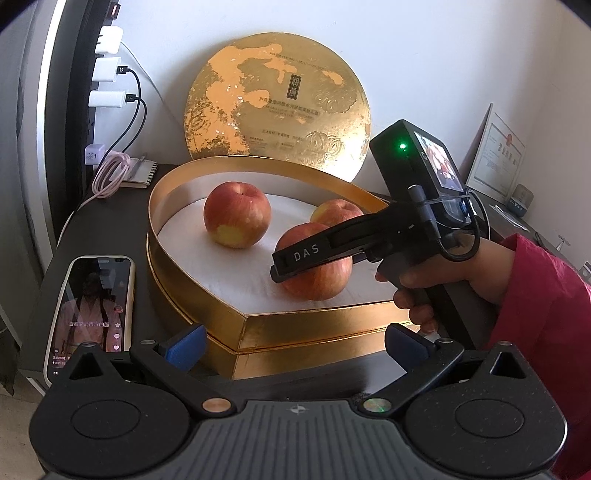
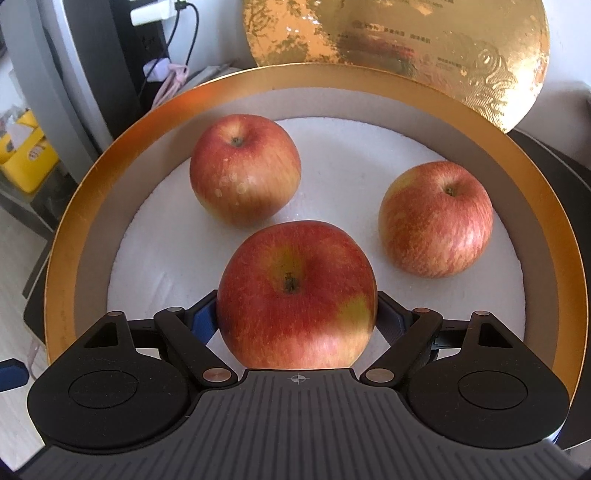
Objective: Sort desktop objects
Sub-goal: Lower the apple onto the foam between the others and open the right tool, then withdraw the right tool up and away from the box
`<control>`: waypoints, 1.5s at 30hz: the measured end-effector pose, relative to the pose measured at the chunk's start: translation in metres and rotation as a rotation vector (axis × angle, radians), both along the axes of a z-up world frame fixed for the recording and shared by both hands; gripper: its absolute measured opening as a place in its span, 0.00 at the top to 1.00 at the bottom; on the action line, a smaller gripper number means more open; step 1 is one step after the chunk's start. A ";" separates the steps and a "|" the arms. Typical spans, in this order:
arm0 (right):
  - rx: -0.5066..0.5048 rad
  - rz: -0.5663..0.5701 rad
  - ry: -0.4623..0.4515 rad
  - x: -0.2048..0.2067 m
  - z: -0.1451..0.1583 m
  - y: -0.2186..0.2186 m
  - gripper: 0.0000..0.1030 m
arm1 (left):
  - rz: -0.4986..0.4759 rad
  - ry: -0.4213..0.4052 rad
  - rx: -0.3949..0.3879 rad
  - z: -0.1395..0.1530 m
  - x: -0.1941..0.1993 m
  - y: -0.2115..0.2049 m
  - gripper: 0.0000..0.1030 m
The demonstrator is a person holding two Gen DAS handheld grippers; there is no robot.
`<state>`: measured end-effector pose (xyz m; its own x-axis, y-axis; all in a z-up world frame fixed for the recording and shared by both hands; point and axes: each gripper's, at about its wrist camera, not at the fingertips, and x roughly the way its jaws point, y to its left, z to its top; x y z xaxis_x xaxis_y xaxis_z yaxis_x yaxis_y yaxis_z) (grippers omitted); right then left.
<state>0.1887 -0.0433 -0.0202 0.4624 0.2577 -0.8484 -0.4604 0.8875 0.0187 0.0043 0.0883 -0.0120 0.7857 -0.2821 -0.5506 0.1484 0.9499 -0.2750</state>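
Three red-yellow apples lie on the white padding of a round gold box (image 1: 177, 184) (image 2: 74, 206). My right gripper (image 1: 280, 266) (image 2: 295, 314), held by a hand in a red sleeve, reaches into the box from the right. Its blue pads (image 2: 205, 317) press both sides of the nearest apple (image 1: 317, 284) (image 2: 295, 288), which rests on the padding. The other two apples (image 2: 243, 170) (image 2: 436, 218) sit farther back, apart from each other. My left gripper (image 1: 295, 345) stands open in front of the box's front wall with nothing between its fingers.
The box's gold lid (image 1: 277, 99) (image 2: 406, 33) leans upright against the wall behind. A lit phone (image 1: 92, 314) lies left of the box. Chargers (image 1: 107, 70), a pink cable (image 1: 110, 173) and a notebook (image 1: 142, 173) sit at back left. A framed certificate (image 1: 495, 155) stands at right.
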 end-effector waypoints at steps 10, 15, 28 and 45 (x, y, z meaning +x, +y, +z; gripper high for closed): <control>-0.019 0.006 -0.035 -0.008 0.003 -0.004 0.14 | -0.001 -0.002 0.015 0.003 -0.004 -0.006 0.00; 0.003 -0.021 -0.049 -0.011 0.008 -0.008 0.10 | 0.000 -0.003 0.029 0.005 -0.007 -0.010 0.00; 0.169 -0.146 -0.170 -0.056 0.054 -0.060 0.06 | -0.016 0.006 0.069 0.009 -0.013 -0.029 0.00; 0.210 -0.112 -0.209 -0.121 0.063 -0.104 0.04 | 0.027 0.059 0.175 0.013 -0.013 -0.066 0.00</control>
